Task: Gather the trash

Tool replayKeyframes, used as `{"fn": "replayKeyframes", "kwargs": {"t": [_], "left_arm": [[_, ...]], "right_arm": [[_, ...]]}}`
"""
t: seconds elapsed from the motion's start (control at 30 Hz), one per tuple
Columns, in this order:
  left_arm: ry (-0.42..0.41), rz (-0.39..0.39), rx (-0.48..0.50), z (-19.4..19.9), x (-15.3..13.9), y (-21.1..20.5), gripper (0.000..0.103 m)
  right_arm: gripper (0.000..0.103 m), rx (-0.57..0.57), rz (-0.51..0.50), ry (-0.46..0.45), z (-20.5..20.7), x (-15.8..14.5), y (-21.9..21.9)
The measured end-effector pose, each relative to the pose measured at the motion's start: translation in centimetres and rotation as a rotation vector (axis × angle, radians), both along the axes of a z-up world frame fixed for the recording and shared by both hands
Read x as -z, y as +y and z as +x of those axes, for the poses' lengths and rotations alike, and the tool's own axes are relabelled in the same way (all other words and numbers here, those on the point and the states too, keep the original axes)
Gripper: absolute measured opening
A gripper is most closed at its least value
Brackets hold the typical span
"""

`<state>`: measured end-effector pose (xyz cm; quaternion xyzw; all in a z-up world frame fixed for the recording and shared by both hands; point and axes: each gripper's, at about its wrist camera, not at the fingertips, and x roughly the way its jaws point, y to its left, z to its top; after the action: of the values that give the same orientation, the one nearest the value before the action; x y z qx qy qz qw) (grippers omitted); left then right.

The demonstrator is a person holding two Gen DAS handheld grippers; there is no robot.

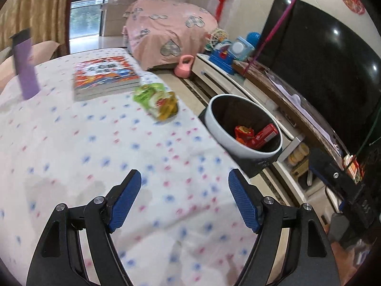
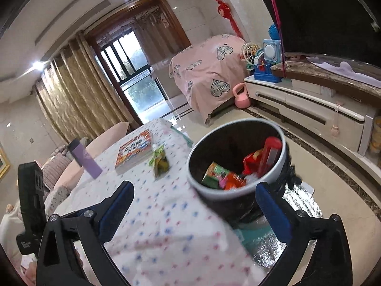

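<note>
A green and yellow snack wrapper (image 1: 157,102) lies on the spotted tablecloth (image 1: 95,143) near the table's right edge, beside a book; it also shows in the right wrist view (image 2: 160,160). A white bin with a black liner (image 1: 243,124) stands on the floor right of the table and holds red wrappers (image 1: 257,134). In the right wrist view the bin (image 2: 238,157) holds red, green and orange wrappers (image 2: 223,175). My left gripper (image 1: 184,199) is open and empty over the table, short of the wrapper. My right gripper (image 2: 194,211) is open and empty, just before the bin.
A colourful book (image 1: 106,77) and a purple box (image 1: 26,71) sit on the table's far side. A white TV cabinet (image 2: 309,109) with toys and a large TV (image 1: 321,54) run along the right. A pink kettlebell (image 2: 241,99) stands on the floor.
</note>
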<state>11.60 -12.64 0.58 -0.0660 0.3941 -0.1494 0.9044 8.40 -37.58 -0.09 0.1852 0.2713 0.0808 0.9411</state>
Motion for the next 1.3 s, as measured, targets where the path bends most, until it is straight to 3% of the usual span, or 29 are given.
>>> {"fn": "replayKeyframes", "kwargs": {"t": [0.23, 0.3, 0.37, 0.47, 0.57, 0.73, 1.0, 1.3], "left_arm": [[-0.093, 0.003, -0.045, -4.2, -0.8, 2.6, 0.079], [-0.156, 0.003, -0.068, -5.6, -1.8, 3.2, 0.087], [-0.236, -0.006, -0.110, -7.3, -2.9, 4.1, 0.093], [-0.351, 0.005, -0.177, -9.6, -4.0, 5.2, 0.103], [-0.427, 0.038, -0.232, -11.0, -4.0, 5.7, 0.103], [-0.449, 0.118, -0.259, -11.8, -2.8, 5.8, 0.103], [-0.448, 0.177, -0.280, -12.5, -1.3, 5.7, 0.103], [-0.441, 0.183, -0.302, -12.9, -1.1, 6.2, 0.103]], "right_arm": [[0.102, 0.012, -0.020, 0.005, -2.6, 1.1, 2.4], [0.102, 0.017, -0.033, -0.004, -3.3, 0.6, 2.8], [0.102, 0.030, -0.062, -0.056, -4.5, -0.7, 3.4], [0.103, 0.086, -0.167, -0.211, -7.7, -3.1, 4.7], [0.103, 0.122, -0.243, -0.312, -9.6, -3.8, 5.8], [0.103, 0.117, -0.253, -0.282, -9.3, -2.0, 6.5], [0.103, 0.102, -0.256, -0.266, -9.2, -0.8, 7.1], [0.103, 0.108, -0.270, -0.282, -9.9, -0.8, 7.4]]}}
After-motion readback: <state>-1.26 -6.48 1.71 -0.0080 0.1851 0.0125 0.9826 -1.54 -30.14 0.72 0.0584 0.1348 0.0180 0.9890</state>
